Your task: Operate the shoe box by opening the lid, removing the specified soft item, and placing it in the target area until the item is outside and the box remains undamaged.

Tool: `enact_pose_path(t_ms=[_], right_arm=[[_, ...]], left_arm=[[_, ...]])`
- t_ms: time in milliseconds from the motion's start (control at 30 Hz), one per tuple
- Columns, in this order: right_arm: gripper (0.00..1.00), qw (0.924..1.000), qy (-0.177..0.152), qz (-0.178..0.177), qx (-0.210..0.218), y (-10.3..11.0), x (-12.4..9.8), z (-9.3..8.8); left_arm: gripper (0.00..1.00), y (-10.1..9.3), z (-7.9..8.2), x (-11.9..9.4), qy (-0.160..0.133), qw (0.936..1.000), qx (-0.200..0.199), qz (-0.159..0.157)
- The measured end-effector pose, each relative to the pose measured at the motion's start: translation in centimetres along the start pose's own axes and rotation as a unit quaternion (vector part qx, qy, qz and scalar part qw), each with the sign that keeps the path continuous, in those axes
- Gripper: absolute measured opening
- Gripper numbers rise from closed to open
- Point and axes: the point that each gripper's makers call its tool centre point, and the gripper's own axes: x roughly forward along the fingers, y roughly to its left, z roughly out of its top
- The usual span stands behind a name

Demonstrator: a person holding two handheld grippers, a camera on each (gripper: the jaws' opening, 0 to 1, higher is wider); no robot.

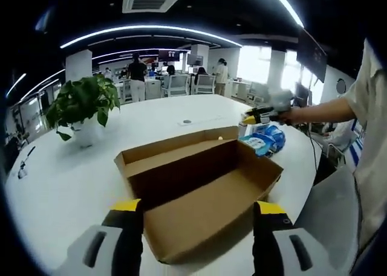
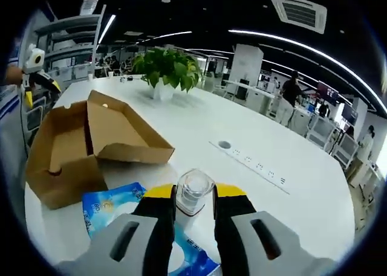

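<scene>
Left gripper view shows a white table [image 1: 78,179] carrying an open cardboard shoe box [image 1: 202,194], its lid [image 1: 175,148] folded back and its inside bare. The left gripper [image 1: 198,227] holds its jaws wide, straddling the near edge of the box. A potted plant [image 1: 83,110] stands farther back. Beside the box lies a blue soft pack [image 2: 112,206], just outside it. Right gripper [image 2: 193,212] has its jaws narrowed on a clear bottle [image 2: 193,191] above that pack.

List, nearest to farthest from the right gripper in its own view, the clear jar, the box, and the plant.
1. Clear jar: between the right gripper jaws.
2. Box: open, to the left on the table.
3. Plant: far back, beyond the box.
</scene>
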Motion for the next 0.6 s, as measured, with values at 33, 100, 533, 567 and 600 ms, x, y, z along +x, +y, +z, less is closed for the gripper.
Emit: enact_pose_path(t_ms=[33,100,533,567,600], right_arm=[[0.21,1.0,0.002,0.0,-0.001,-0.1,0.0,-0.1],[0.21,1.0,0.005,0.0,-0.005,0.0,-0.1,-0.2],[0.22,0.9995,0.029,-0.007,-0.01,-0.5,0.2,-0.3],[0.22,0.9995,0.03,-0.007,-0.009,-0.5,0.2,-0.3],[0.22,0.9994,0.033,-0.012,-0.008,-0.6,0.3,-0.4]], left_arm=[[0.74,0.0,0.0,0.0,0.0,1.0,0.0,0.0],[0.73,0.1,-0.1,0.0,0.002,1.0,0.0,0.002],[0.65,0.9,-0.9,-0.4,0.012,0.9997,0.0,0.02],[0.65,1.0,-1.0,-0.4,0.013,0.9997,0.0,0.023],[0.64,1.1,-1.0,-0.4,0.014,0.9996,-0.001,0.024]])
